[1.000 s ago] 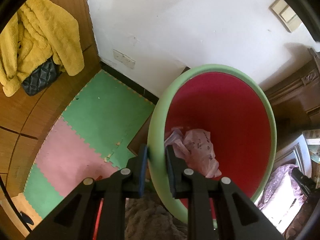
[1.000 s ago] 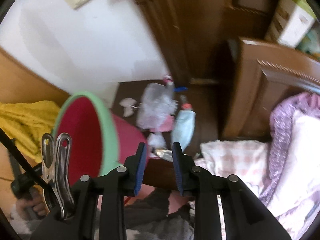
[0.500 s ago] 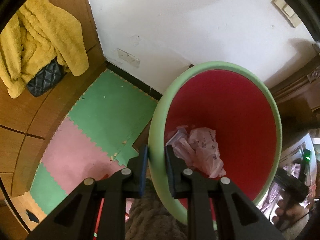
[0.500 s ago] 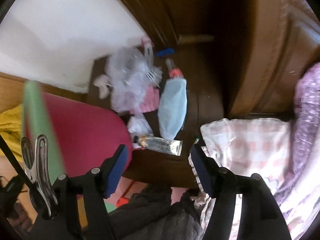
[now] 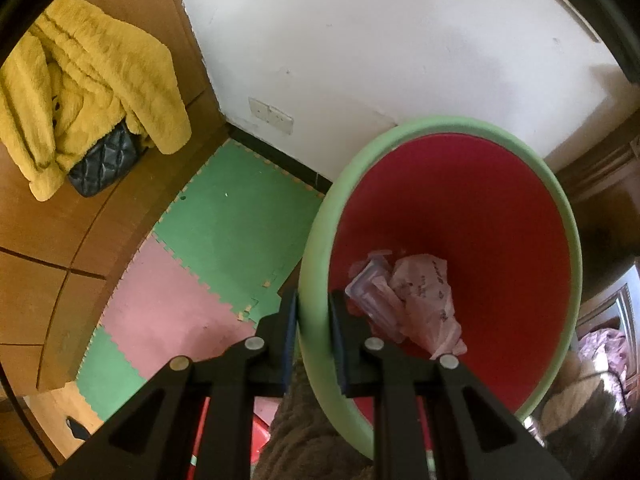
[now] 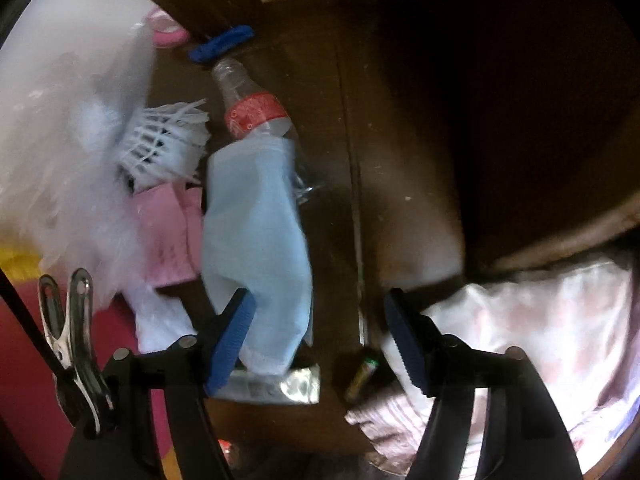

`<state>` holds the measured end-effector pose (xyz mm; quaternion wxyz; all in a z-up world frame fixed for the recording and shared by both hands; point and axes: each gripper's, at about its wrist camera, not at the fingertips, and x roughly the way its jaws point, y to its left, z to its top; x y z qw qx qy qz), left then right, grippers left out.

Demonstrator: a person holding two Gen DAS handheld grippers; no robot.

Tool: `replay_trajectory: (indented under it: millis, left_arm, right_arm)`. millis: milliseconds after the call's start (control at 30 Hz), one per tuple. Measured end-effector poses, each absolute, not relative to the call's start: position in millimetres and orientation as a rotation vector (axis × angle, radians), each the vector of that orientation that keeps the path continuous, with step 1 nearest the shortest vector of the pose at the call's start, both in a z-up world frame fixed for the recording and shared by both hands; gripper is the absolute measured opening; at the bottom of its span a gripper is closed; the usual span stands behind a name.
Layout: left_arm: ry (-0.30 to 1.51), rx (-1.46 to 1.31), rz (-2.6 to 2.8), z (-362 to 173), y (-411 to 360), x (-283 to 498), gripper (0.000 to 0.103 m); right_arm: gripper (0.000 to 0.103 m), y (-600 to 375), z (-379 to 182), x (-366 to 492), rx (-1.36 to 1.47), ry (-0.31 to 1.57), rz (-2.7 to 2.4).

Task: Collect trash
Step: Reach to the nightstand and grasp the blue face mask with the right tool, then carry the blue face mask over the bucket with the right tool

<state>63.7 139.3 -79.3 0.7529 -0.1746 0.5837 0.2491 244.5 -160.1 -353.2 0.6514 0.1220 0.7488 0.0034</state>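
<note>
The red bin with a green rim (image 5: 460,248) fills the right half of the left wrist view, tilted so its inside shows. The left gripper (image 5: 314,340) pinches that rim at lower centre, one finger outside and one inside, the jaws narrow and closed on it. Crumpled pink plastic (image 5: 424,300) and a clear wrapper (image 5: 370,284) lie at the bottom of the bin, just right of the inner finger. Green and pink foam mats (image 5: 208,264) cover the floor at left, with a yellow fleece coat (image 5: 80,80) and a black quilted bag (image 5: 104,160) in the upper left.

In the right wrist view, the trash lies on a dark wooden surface (image 6: 400,140): a clear plastic bag (image 6: 60,160) at left, a crushed plastic bottle with a red label (image 6: 252,112) at upper centre, and a light blue face mask (image 6: 260,248) over it. A silver tube (image 6: 280,388) and a small battery (image 6: 362,376) sit at lower centre.

Since a second ago the right gripper (image 6: 320,344) has come down close over this pile and spread from nearly closed. Its jaws are wide and opening; the mask's lower end and the tube lie between them, against the left finger, ungripped.
</note>
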Motion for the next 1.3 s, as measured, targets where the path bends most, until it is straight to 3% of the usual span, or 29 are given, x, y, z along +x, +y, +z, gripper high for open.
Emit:
replay_trajectory:
  millis: [233, 300, 333, 400, 433, 467, 800, 1300]
  left_arm:
    - [1.287, -0.399, 0.542, -84, 143, 66, 0.016]
    - [1.281, -0.418, 0.538, -85, 145, 65, 0.016]
    - [1.277, -0.425, 0.535, -85, 146, 64, 0.016]
    - [1.272, -0.430, 0.533, -84, 147, 63, 0.016]
    - [1.271, -0.433, 0.533, -84, 147, 63, 0.016]
    - [1.270, -0.435, 0.534, -84, 148, 63, 0.016]
    - [1.260, -0.448, 0.522, -85, 148, 61, 0.017]
    - [1.232, -0.533, 0.487, -86, 161, 53, 0.018]
  right_arm:
    - [0.068, -156, -364, 256, 0.387, 1.710, -0.032]
    - [0.051, -156, -362, 257, 0.402, 1.692, -0.021]
    - [0.032, -154, -361, 258, 0.436, 1.694, 0.025]
    - [0.021, -152, -357, 261, 0.416, 1.711, 0.021]
    - [0.009, -149, -354, 262, 0.406, 1.711, 0.027]
    - [0.007, -147, -350, 263, 0.377, 1.707, 0.020]
    - [0.003, -146, -330, 254, 0.256, 1.675, 0.082]
    - [0.002, -165, -231, 205, 0.351, 1.523, 0.253]
